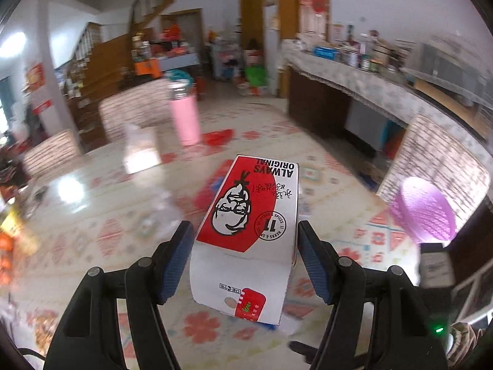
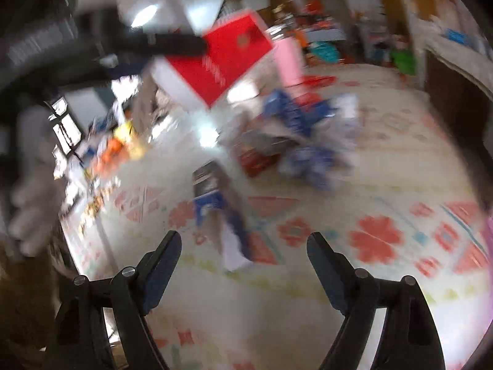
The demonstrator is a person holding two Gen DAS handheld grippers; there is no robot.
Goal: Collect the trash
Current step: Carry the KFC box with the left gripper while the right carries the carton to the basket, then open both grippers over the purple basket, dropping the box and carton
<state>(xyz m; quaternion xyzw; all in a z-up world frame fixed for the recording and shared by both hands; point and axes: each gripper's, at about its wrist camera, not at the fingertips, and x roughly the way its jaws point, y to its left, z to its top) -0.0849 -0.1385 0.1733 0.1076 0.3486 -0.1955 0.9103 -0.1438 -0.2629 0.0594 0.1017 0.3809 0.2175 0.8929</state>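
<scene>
Carton [image 1: 249, 215]: printed paperboard, smooth, slight sheen. Tablecloth [image 1: 92, 215]: patterned, glossy, reflecting lamp glare; pink bottle [image 1: 185, 117]: smooth, matt. Left gripper [image 1: 245, 262]: matt black plastic with ribbed blue pads [image 1: 177, 265].

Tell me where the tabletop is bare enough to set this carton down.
Bare cloth lies near the right gripper, right of the blue packet. Crowded: the wrapper heap beyond it, and clutter along the left edge. The left gripper holds the carton.

A wooden staircase [image 1: 92, 58] climbs at the upper left, wooden doors [image 1: 251, 9] stand at top centre, a long cluttered counter [image 1: 363, 77] runs down the right, and a floral tablecloth [image 1: 92, 231] covers the table in the lower frame under bright glare.
</scene>
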